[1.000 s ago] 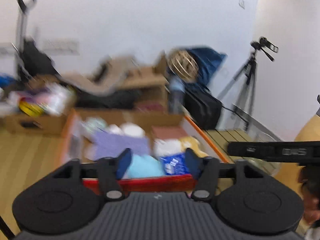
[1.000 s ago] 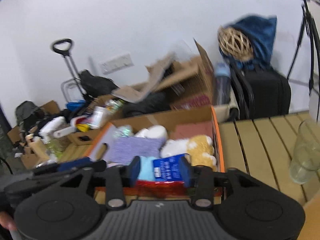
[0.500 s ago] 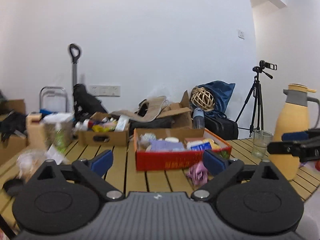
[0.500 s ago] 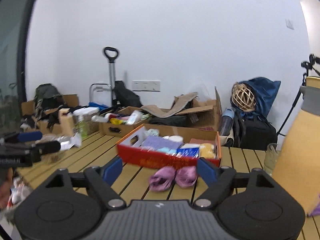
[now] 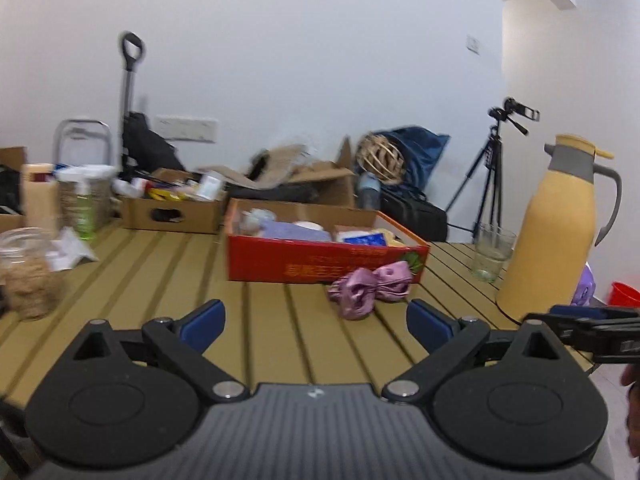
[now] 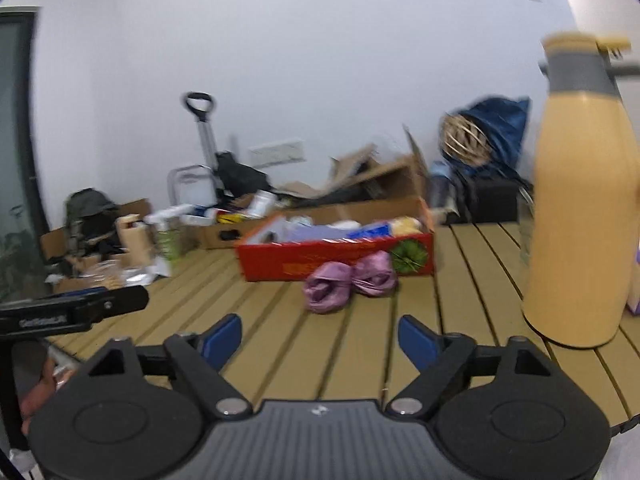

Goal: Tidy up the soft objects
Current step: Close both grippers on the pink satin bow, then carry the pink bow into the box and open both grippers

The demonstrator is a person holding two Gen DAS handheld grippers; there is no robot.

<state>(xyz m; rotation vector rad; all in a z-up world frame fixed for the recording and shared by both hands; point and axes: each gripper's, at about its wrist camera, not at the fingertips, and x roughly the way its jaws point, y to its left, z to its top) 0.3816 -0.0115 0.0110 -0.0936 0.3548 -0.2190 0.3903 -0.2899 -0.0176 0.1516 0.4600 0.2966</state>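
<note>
A white-walled room, its far side cluttered with cardboard boxes, bags and a tripod (image 5: 494,176), frames a slatted wooden table (image 5: 280,340). At frame centre a red box (image 5: 320,260) holds soft items; two purple fabric bundles (image 5: 370,286) lie just before it. A yellow jug (image 5: 560,228) stands right. The left gripper (image 5: 316,322) is wide and empty; the right gripper (image 6: 320,338), just narrowing, is empty too.

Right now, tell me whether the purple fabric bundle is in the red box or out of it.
Out. The purple fabric bundle lies on the slatted table, against the red box's front wall.
</note>
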